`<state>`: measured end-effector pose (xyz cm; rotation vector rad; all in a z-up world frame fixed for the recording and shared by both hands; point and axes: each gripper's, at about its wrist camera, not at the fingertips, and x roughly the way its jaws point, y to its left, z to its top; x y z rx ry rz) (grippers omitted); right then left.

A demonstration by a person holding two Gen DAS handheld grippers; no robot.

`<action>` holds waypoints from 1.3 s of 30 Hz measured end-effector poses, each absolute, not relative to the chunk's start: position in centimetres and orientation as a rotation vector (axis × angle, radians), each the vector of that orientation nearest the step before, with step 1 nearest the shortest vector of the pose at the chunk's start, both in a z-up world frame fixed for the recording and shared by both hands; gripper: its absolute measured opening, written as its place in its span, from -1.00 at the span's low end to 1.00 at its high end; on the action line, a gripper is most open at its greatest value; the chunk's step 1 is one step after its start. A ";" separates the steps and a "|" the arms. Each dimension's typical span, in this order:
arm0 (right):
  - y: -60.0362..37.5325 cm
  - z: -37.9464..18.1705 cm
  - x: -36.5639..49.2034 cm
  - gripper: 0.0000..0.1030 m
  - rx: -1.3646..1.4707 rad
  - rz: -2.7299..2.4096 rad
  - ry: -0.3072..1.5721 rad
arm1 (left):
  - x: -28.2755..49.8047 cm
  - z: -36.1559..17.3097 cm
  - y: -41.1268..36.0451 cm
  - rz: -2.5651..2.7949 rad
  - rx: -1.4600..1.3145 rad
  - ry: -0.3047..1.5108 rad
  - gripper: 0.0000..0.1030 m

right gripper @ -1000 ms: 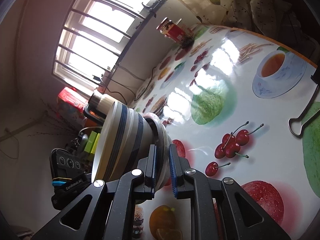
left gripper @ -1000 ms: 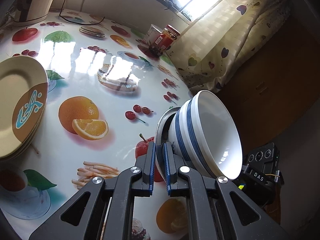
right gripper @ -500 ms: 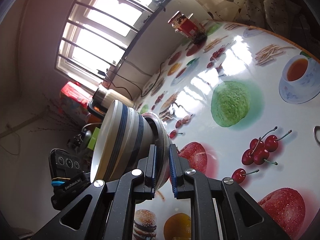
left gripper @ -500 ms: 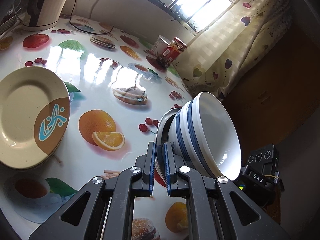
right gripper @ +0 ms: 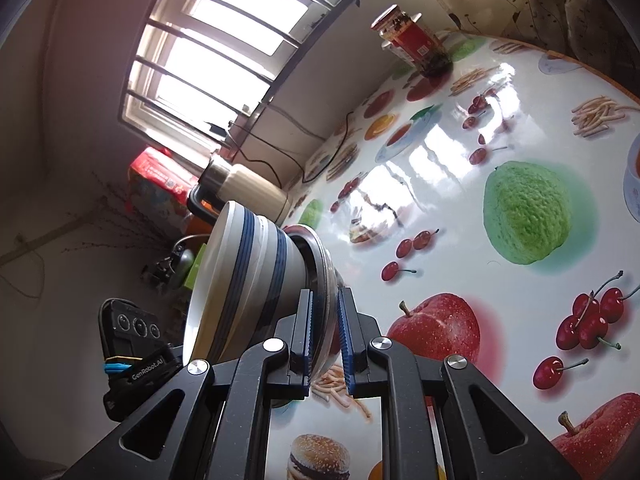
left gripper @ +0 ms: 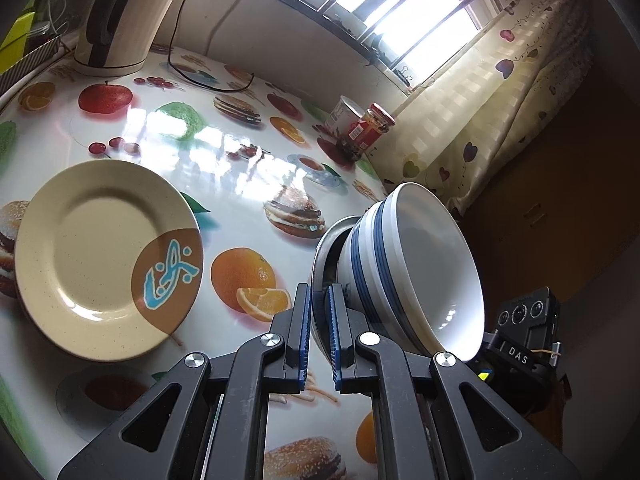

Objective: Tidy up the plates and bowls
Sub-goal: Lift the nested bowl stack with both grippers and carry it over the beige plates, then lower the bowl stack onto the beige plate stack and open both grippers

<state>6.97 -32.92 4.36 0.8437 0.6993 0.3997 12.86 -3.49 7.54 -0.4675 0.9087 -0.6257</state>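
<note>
My left gripper (left gripper: 319,330) is shut on the rim of a metal plate (left gripper: 322,248) that carries a stack of white bowls with blue stripes (left gripper: 404,268). My right gripper (right gripper: 325,334) is shut on the opposite rim of the same metal plate (right gripper: 325,264), with the bowl stack (right gripper: 240,276) to its left. Plate and bowls are held tilted above the table. A stack of cream plates (left gripper: 100,252) with a brown and blue patch lies on the table to the left in the left wrist view.
The table (left gripper: 248,184) has a glossy fruit-print cover. A kettle (left gripper: 120,20) with a cable stands at the back left. A red-labelled jar (left gripper: 370,128) and a white cup (left gripper: 343,114) stand near the curtain; the jar also shows in the right wrist view (right gripper: 414,42).
Both grippers have carried the plate and bowls along the table. The cream plate stack has come further into the left wrist view, and the kettle now shows.
</note>
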 end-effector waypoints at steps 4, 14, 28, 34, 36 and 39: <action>-31.8 4.6 7.7 -0.73 0.839 0.418 0.703 | 13.1 7.8 -2.3 -0.607 -0.470 0.899 -0.86; -28.8 4.9 9.8 -0.73 0.810 0.464 0.732 | 13.4 7.6 0.7 -0.554 -0.498 0.886 -0.86; -24.8 5.0 12.3 -0.73 0.779 0.519 0.777 | 14.0 7.3 4.6 -0.483 -0.519 0.873 -0.86; -23.3 5.1 13.5 -0.73 0.771 0.540 0.791 | 14.4 7.1 6.0 -0.455 -0.530 0.873 -0.86; -22.9 5.1 13.8 -0.73 0.766 0.547 0.795 | 14.6 7.0 6.5 -0.445 -0.534 0.872 -0.86; -22.3 4.8 14.4 -0.73 0.764 0.556 0.807 | 14.8 6.8 7.2 -0.430 -0.538 0.871 -0.86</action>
